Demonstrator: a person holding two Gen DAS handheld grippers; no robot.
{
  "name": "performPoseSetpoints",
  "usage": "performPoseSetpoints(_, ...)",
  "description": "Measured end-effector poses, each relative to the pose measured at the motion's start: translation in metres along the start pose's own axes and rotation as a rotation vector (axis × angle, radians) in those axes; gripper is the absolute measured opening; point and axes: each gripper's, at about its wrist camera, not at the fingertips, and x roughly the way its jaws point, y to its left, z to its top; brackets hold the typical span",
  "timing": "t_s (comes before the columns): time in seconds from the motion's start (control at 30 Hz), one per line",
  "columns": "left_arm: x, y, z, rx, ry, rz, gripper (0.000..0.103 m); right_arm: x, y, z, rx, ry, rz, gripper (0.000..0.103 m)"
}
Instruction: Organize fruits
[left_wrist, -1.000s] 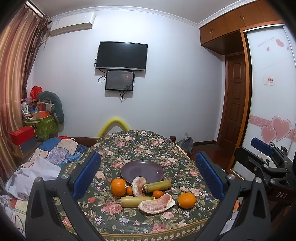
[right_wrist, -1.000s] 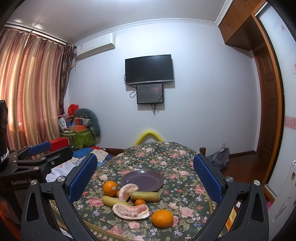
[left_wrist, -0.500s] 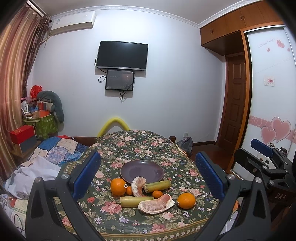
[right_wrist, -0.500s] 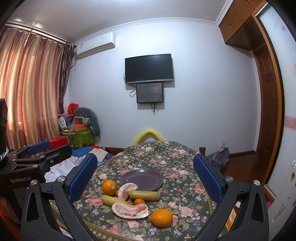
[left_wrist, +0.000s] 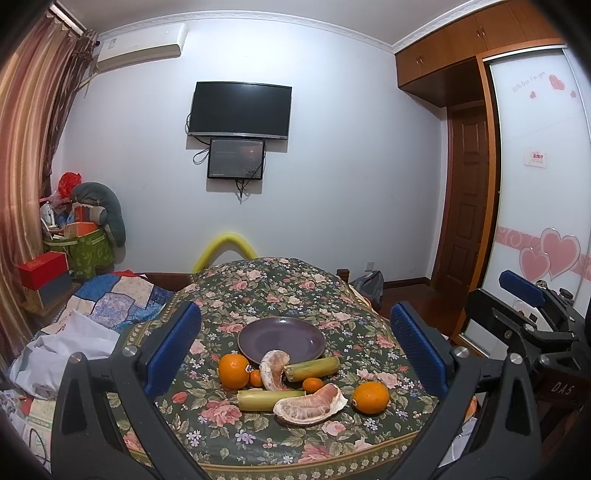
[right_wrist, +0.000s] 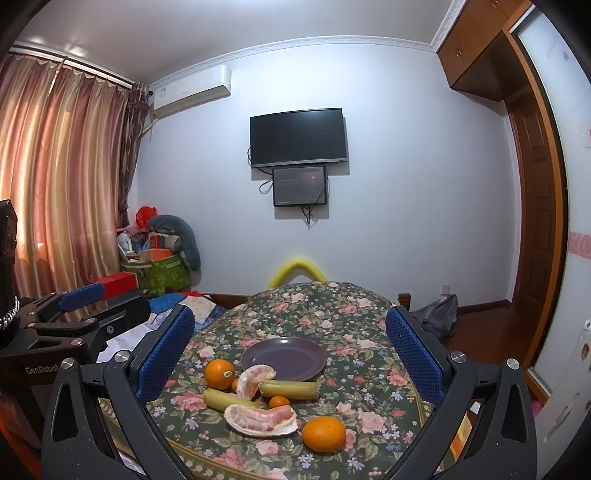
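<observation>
An empty purple plate (left_wrist: 281, 339) (right_wrist: 283, 358) sits mid-table on the floral cloth. In front of it lie two oranges (left_wrist: 233, 371) (left_wrist: 370, 397), two pomelo pieces (left_wrist: 274, 369) (left_wrist: 311, 404), two sugarcane sticks (left_wrist: 312, 368) (left_wrist: 267, 399) and two small tangerines (left_wrist: 255, 378) (left_wrist: 313, 385). The right wrist view shows the same group: orange (right_wrist: 324, 434), orange (right_wrist: 219, 373), pomelo piece (right_wrist: 261, 420). My left gripper (left_wrist: 295, 350) and right gripper (right_wrist: 290, 354) hover open above the table's near edge, holding nothing. Each shows in the other's view, right gripper (left_wrist: 524, 295) and left gripper (right_wrist: 85, 299).
The round table (left_wrist: 258, 280) has a floral cloth; a yellow foam arc (left_wrist: 225, 247) rises behind it. A patchwork quilt and white cloth (left_wrist: 74, 325) lie to the left, boxes and a green bag (left_wrist: 88, 251) by the curtain, a wardrobe door (left_wrist: 535, 221) to the right.
</observation>
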Motion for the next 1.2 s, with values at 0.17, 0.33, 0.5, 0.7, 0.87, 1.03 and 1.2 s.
performPoseSetpoints(0.17,0.001,-0.001,0.0,0.002,-0.001,0.0,0.103,0.0,0.001,0.001,0.0,-0.001,-0.001,0.103)
performPoseSetpoints(0.33,0.001,-0.001,-0.001,0.0,-0.005,0.002,0.103,0.0,0.001,-0.001,0.001,-0.001,0.001,0.103)
performPoseSetpoints(0.5,0.001,0.0,-0.002,-0.001,-0.003,0.0,0.103,0.001,0.002,-0.003,-0.005,0.003,-0.004,0.103)
performPoseSetpoints(0.7,0.004,0.002,-0.004,-0.004,0.01,-0.016,0.103,0.005,0.001,-0.008,-0.014,0.032,-0.014,0.103)
performPoseSetpoints(0.87,0.016,0.0,-0.007,0.019,0.036,0.0,0.103,0.013,-0.004,-0.017,-0.012,0.068,-0.04,0.103)
performPoseSetpoints(1.03,0.039,-0.002,-0.014,0.015,0.096,-0.025,0.094,0.028,-0.019,-0.033,-0.001,0.147,-0.056,0.103)
performPoseSetpoints(1.2,0.069,-0.005,-0.03,0.014,0.192,-0.055,0.082,0.048,-0.038,-0.054,0.024,0.254,-0.058,0.102)
